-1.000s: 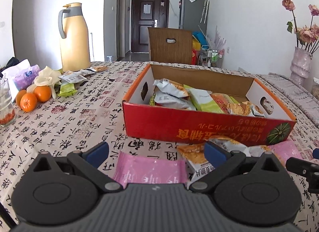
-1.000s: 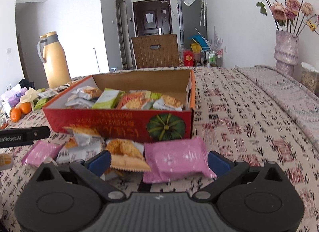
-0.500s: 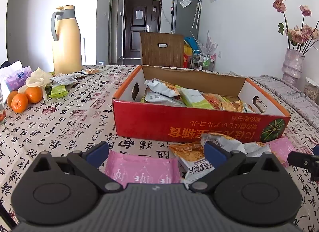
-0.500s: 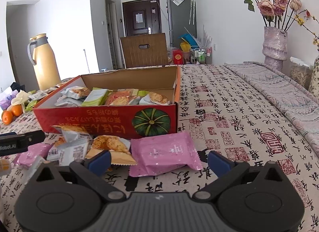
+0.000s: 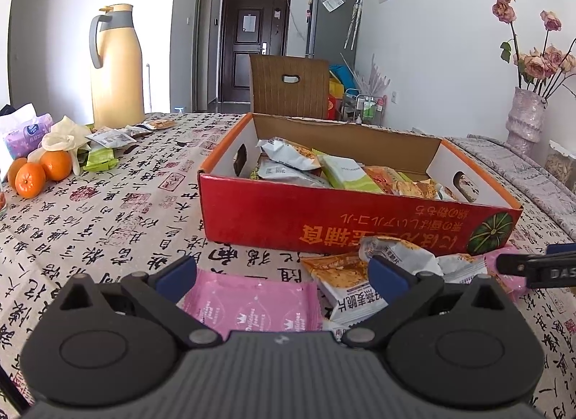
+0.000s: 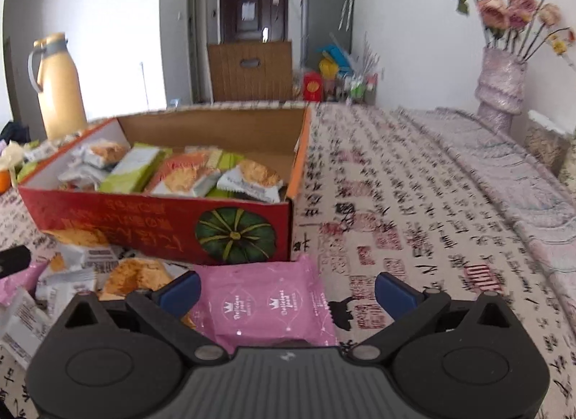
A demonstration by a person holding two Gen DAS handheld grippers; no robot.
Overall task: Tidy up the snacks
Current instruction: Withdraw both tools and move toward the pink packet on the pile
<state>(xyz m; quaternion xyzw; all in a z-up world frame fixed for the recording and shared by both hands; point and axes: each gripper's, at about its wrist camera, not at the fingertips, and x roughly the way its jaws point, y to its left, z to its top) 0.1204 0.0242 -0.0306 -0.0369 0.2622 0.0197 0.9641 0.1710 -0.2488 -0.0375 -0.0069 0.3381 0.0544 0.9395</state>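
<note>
A: What's on the table [image 5: 108, 210]?
B: A red box [image 5: 345, 219] holding wrapped snacks [image 5: 338, 170], sitting mid-table. More packets [image 5: 388, 264] lie loose against its front wall, toward the near edge.
A: And the tools?
B: The left tool [image 5: 280, 273] is spread wide, gripping nothing, above a pink packet [image 5: 252, 305]. The right tool [image 6: 288, 287] is also released, straddling another pink pack [image 6: 266, 305] by the box's near right corner.
</note>
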